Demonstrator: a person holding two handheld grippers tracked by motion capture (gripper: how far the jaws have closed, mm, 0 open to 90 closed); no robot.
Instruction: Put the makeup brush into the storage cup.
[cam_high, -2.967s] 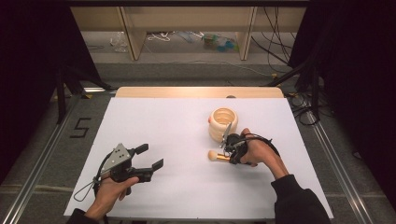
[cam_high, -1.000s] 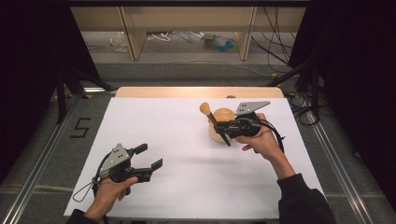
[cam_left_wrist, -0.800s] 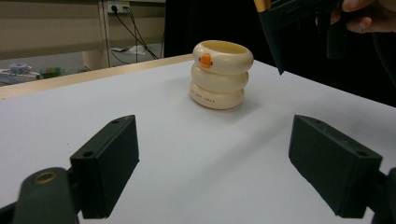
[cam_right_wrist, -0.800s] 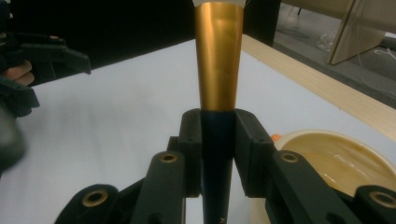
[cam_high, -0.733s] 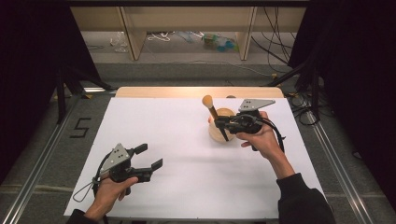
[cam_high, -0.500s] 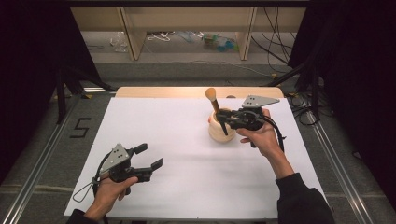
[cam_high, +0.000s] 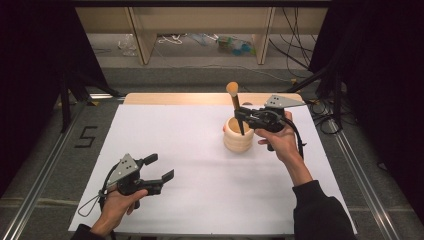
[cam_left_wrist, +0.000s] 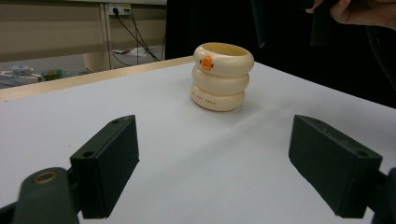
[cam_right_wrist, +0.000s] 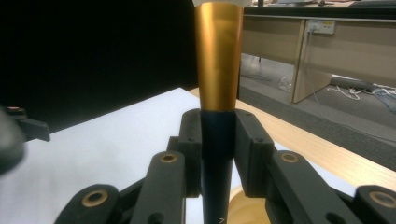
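Left to right: the left tool (cam_high: 159, 167) is resting on the white surface (cam_high: 200, 200), jaws standing wide apart with nothing between them. Right of centre, the right tool (cam_high: 243, 116) is gripping a makeup brush (cam_high: 234, 102) by its dark handle, bristles up, the lower end hanging over the mouth of the cream duck-faced cup (cam_high: 238, 138) (three stacked rings). A tilted descent could catch the rim and tip the cup.

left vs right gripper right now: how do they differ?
The left gripper stands open with nothing between its jaws; the right gripper is shut on the brush. The left gripper sits low by the table's near edge; the right gripper hangs above the cream holder. Both are hand-held, black, two-jawed.
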